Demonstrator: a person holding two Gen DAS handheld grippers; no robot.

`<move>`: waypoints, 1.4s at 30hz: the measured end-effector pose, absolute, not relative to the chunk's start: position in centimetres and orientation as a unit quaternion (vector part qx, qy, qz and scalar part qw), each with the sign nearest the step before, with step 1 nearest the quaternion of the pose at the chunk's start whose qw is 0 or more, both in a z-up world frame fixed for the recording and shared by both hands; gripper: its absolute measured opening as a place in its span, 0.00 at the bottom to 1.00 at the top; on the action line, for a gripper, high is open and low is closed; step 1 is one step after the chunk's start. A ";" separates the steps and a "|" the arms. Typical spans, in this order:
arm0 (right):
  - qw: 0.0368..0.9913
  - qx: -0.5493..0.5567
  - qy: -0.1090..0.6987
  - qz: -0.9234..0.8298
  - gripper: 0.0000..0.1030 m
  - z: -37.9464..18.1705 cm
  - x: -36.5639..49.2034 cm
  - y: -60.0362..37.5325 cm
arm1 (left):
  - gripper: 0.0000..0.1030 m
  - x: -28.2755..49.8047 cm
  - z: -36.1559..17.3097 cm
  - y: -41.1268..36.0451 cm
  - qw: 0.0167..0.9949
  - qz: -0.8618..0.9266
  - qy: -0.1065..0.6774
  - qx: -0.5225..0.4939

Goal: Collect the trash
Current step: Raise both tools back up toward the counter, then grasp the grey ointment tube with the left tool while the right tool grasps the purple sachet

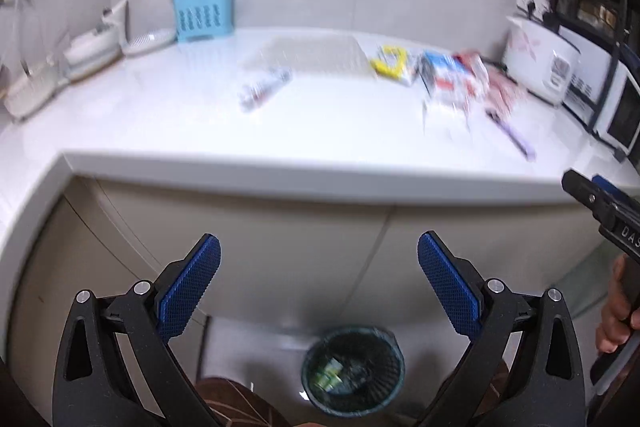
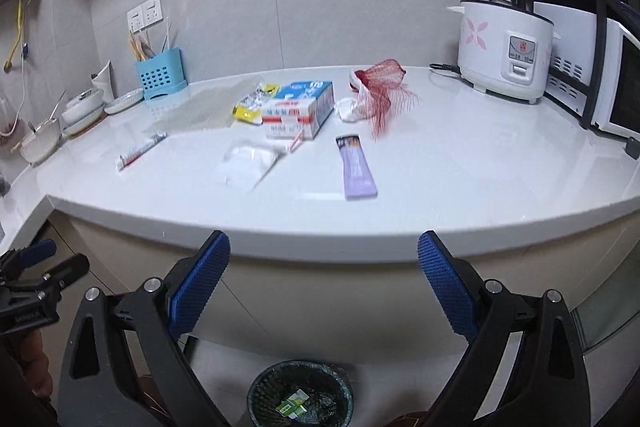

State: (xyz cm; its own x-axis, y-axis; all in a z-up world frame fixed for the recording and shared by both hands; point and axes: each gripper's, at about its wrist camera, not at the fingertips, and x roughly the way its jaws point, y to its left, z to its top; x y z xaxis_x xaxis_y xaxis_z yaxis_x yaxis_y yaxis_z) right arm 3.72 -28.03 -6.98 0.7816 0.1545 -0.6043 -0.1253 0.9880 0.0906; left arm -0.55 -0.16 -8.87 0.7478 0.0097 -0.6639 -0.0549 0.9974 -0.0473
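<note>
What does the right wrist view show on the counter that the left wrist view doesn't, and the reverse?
Only the right wrist view: the red mesh bag in sharp form, the clear plastic bag, and the left tool at its left edge.

Only the left wrist view: the right tool at its right edge, and a hand below it.

Both: the purple wrapper, the blue-and-white carton, the rice cooker and the trash bin on the floor.

Beyond your fingers, the white surface (image 2: 460,163) carries non-trash items. Far left of the fingers: blue utensil holder (image 2: 159,74) against the wall, stacked bowls (image 2: 82,109) and a plate (image 2: 124,99) beside it. Far right of the fingers: white rice cooker (image 2: 505,49), plugged in, with a microwave (image 2: 600,83) just beside it.
</note>
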 end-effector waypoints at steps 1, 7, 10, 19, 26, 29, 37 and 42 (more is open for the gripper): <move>0.942 0.026 0.327 0.074 0.88 -6.4 4.5 -28.2 | 0.94 0.0 -8.1 0.0 0.935 0.018 0.354 -0.033; 0.928 0.029 0.365 0.066 0.83 -5.4 8.9 -28.7 | 0.94 4.5 -5.0 1.1 0.932 0.034 0.361 -0.010; 0.921 0.019 0.383 0.063 0.82 -5.4 11.0 -28.3 | 0.94 7.1 -4.2 2.3 0.926 0.037 0.375 -0.008; 0.894 0.018 0.443 0.058 0.70 -7.7 16.4 -27.4 | 0.94 14.4 -5.1 4.4 0.907 0.043 0.418 -0.002; 0.886 0.031 0.462 0.038 0.65 -8.7 19.0 -28.2 | 0.93 18.7 -5.9 5.0 0.895 0.042 0.445 -0.004; 0.881 0.039 0.470 0.039 0.56 -9.2 19.8 -28.4 | 0.91 20.0 -6.5 5.0 0.889 0.043 0.456 -0.003; 0.873 0.047 0.484 0.031 0.40 -10.0 20.9 -28.4 | 0.84 22.3 -8.3 5.1 0.874 0.055 0.482 -0.002; 0.874 0.038 0.484 0.027 0.24 -10.0 20.9 -28.0 | 0.68 22.8 -8.8 5.3 0.863 0.057 0.502 -0.017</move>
State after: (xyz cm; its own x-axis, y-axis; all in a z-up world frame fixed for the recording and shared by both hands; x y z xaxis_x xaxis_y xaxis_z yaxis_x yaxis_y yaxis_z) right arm 20.95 -28.02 -10.03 0.5306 0.0844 -0.8434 -0.0102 0.9956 0.0932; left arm 22.81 5.27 -8.85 0.4897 0.0813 -0.8681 -0.1148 0.9930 0.0283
